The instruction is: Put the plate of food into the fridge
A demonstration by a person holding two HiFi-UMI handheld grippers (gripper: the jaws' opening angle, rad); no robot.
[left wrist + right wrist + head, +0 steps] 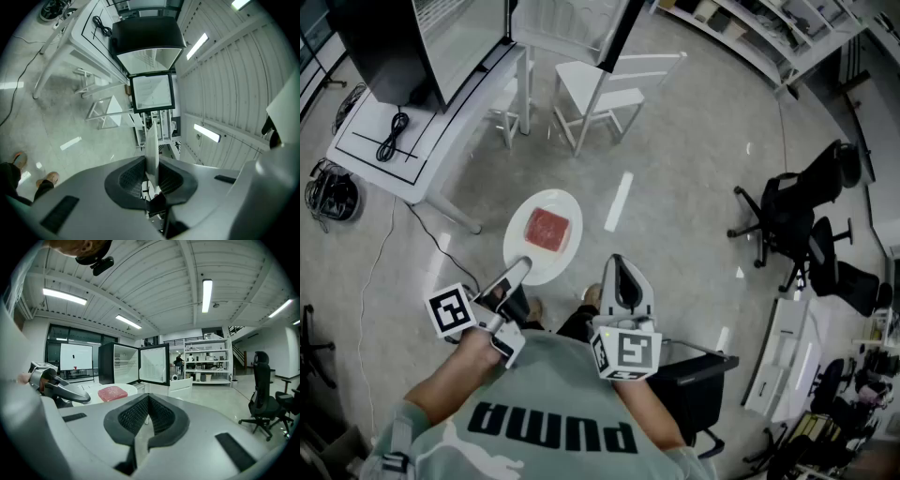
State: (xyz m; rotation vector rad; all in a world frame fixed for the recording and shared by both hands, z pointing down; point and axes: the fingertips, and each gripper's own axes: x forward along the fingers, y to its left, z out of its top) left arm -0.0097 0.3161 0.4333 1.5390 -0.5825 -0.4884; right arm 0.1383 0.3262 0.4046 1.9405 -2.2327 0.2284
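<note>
head view shows meat (547, 230) on the plate (559, 199); left gripper view — only its rim, pinched by left hand-held gripper (152, 177)

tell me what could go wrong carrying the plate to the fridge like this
1. Only the left gripper holds the plate, pinching one edge of its rim, so the plate could tip or slip. The right gripper is shut, empty and gives no support.
2. The food lies loose and uncovered, so a tilt might slide it onto the floor before it reaches the open fridge.
</note>
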